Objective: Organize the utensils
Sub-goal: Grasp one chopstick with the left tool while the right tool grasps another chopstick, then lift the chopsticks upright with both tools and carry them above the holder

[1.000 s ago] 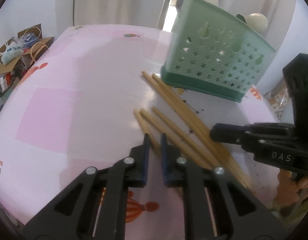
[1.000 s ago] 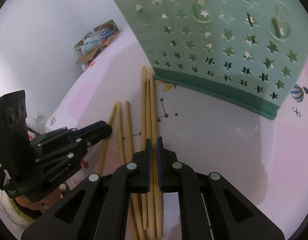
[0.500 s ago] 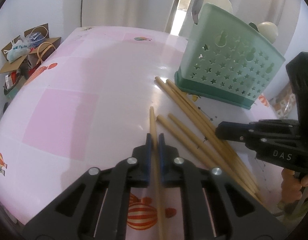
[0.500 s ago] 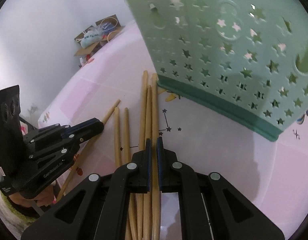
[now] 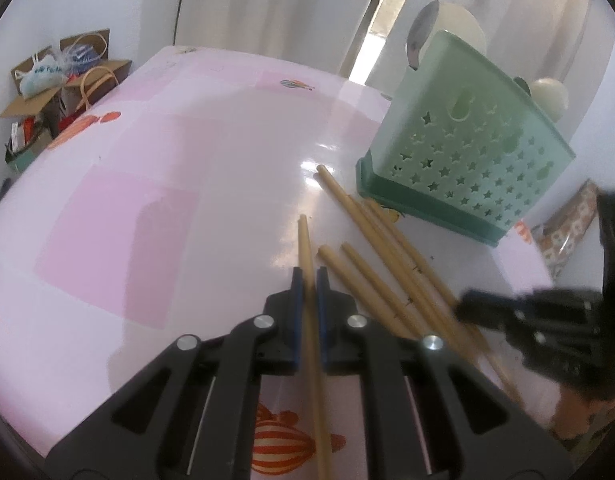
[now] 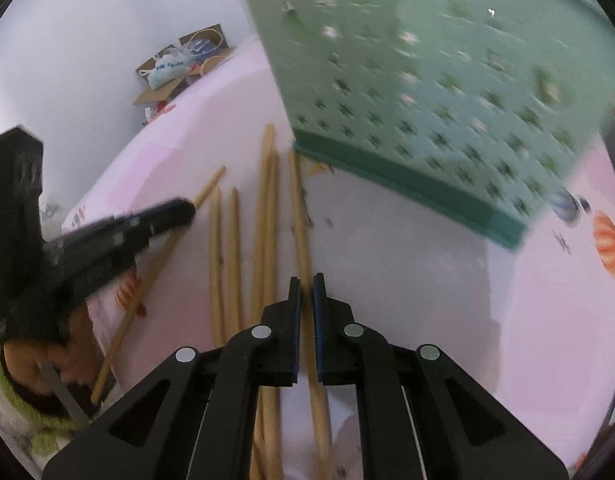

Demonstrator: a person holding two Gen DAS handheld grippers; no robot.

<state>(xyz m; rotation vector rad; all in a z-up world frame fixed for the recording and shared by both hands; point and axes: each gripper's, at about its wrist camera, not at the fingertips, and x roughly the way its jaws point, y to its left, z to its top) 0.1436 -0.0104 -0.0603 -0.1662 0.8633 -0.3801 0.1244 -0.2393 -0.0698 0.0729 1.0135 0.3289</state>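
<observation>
Left gripper (image 5: 309, 276) is clamped on one wooden chopstick (image 5: 306, 248), its blue pads pressed to either side; the stick runs straight ahead out of the jaws and back under the gripper body, raised off the pink table (image 5: 167, 184). To that gripper's right lie the loose chopsticks (image 5: 383, 248), fanned on the tabletop, their far tips reaching toward the green star-holed utensil basket (image 5: 467, 168), which stands ahead and to the right. A metal spoon (image 5: 421, 36) and pale rounded utensils rise from the basket's top.

Right gripper (image 6: 303, 286) also grips a single chopstick (image 6: 299, 216) between nearly closed jaws; this stick points forward toward the basket's dark green base. Immediately left of this gripper, the other sticks lie side by side on the table. Further left the other gripper shows, blurred, with its stick slanting beneath it. Ahead and to the right, the basket fills the right wrist view, motion-blurred. A cardboard box of clutter (image 5: 55, 80) sits beyond the table's far left edge.
</observation>
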